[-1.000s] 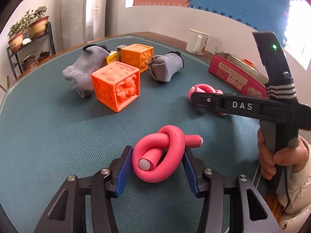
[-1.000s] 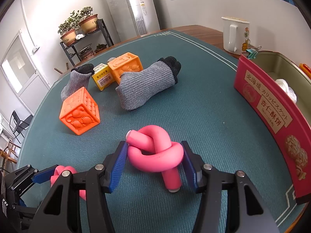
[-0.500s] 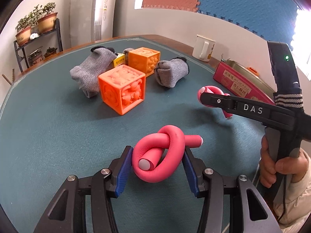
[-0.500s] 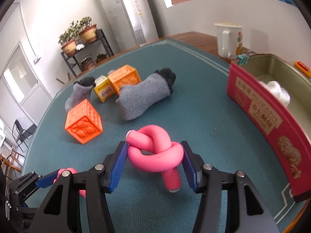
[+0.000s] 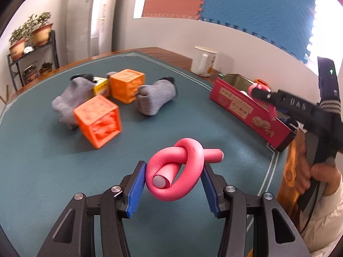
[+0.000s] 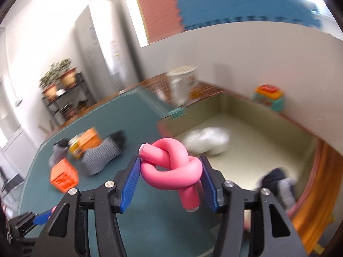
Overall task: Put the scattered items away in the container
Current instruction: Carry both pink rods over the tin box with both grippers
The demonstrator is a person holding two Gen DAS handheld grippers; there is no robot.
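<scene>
Though the right wrist view is smeared by motion, the right gripper (image 6: pixel 171 176) plainly pinches a pink foam knot (image 6: pixel 171 167) between its blue pads (image 6: pixel 130 182), one stub end pointing down and the other up to the left. It hangs over the near rim of the container (image 6: pixel 253 141), a red tin with a pale green inside that sits at the table's right edge. A white lump (image 6: pixel 205 140) lies inside it, too blurred to name, and a dark and grey thing at the near corner is likewise unclear.

The left gripper (image 5: pixel 173 182) is closed on a second pink knot (image 5: pixel 178 170), held above the green table mat (image 5: pixel 42 160) near the front edge; its free end sticks out to the right, so its long axis runs across the jaws.

In the left wrist view the right gripper's body carries white letters that seem to read "DAS", blurred here. The tin's red side (image 5: pixel 246 107) bears a label with printing too small to read.

Toward the far left of the mat lie two orange cubes (image 5: pixel 98 121), two grey socks (image 5: pixel 156 98) and a small yellow box (image 5: pixel 100 86), half hidden between them. A white mug (image 5: pixel 203 64) stands at the far edge.
</scene>
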